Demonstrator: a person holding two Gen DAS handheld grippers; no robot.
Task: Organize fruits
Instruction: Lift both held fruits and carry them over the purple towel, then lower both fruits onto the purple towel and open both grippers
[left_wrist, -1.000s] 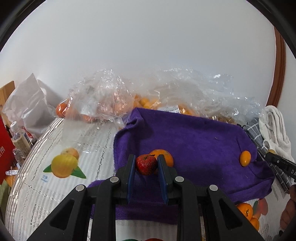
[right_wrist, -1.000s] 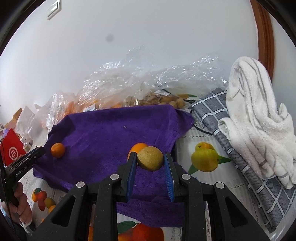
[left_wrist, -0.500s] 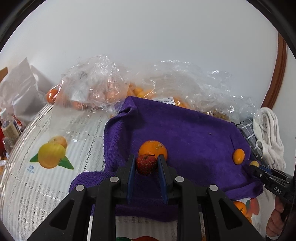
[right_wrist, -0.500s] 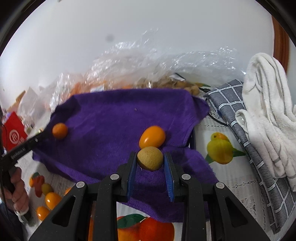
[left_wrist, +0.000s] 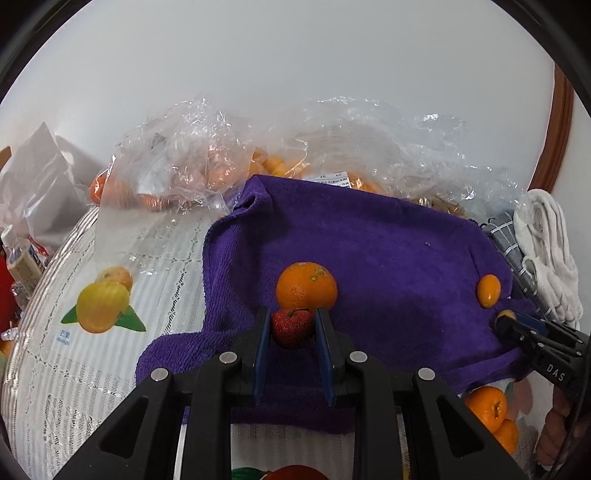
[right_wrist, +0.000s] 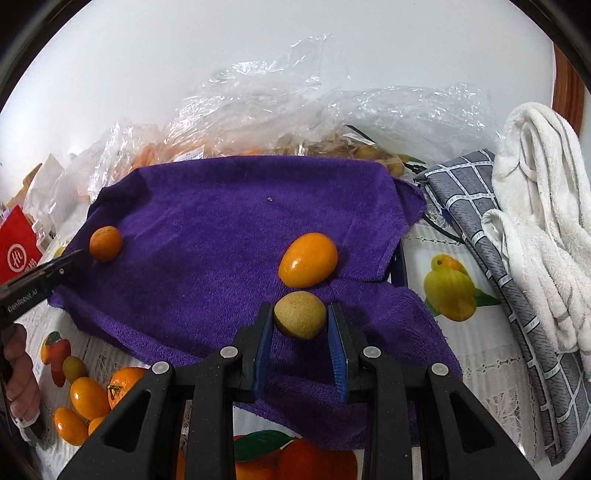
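Observation:
A purple towel (left_wrist: 388, 251) lies spread on the table. My left gripper (left_wrist: 291, 320) is shut on a small red fruit (left_wrist: 292, 330), low over the towel's near edge. Just beyond it an orange (left_wrist: 306, 290) rests on the towel. In the right wrist view my right gripper (right_wrist: 300, 314) is shut on a round tan fruit (right_wrist: 300, 320) above the towel (right_wrist: 207, 221). An oval kumquat (right_wrist: 308, 265) lies right behind it. The same orange (right_wrist: 106, 243) sits at the towel's left end, beside the left gripper (right_wrist: 74, 258). The kumquat (left_wrist: 488, 290) and the right gripper (left_wrist: 511, 321) also show in the left wrist view.
Clear plastic bags (right_wrist: 280, 110) holding more fruit are heaped behind the towel. A grey checked cloth (right_wrist: 498, 236) and a white towel (right_wrist: 543, 206) lie to the right. A red box (right_wrist: 18, 247) stands at the left. A person's hand (right_wrist: 20, 373) holds the left gripper.
Both grippers have tipped down and come closer to the towel with their fruit still held. The orange and the kumquat now show clear beyond the held fruits.

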